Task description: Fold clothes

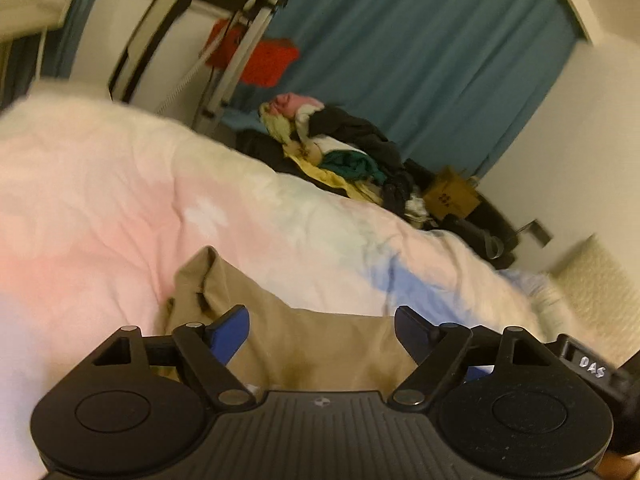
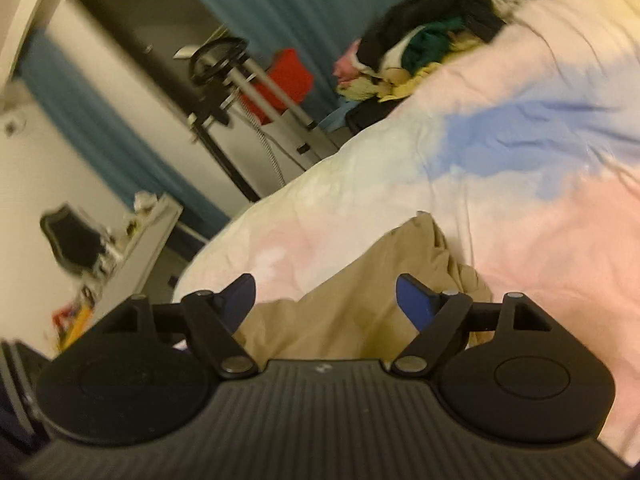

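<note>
A tan garment (image 1: 288, 320) lies bunched on a pastel pink, white and blue bed cover (image 1: 120, 208). My left gripper (image 1: 322, 316) hangs just above it, open, its blue pads (image 1: 232, 334) spread wide with the cloth showing between them but not pinched. The right wrist view shows the same tan garment (image 2: 360, 292) on the bed cover (image 2: 540, 220). My right gripper (image 2: 325, 284) is open over it, both blue pads (image 2: 414, 302) apart and clear of the fabric.
A heap of mixed clothes (image 1: 340, 148) sits at the bed's far end, also seen as the clothes heap (image 2: 416, 60). Behind it hang teal curtains (image 1: 420, 48). A metal stand with red cloth (image 1: 256, 56) and a cardboard box (image 1: 452, 192) stand by the wall.
</note>
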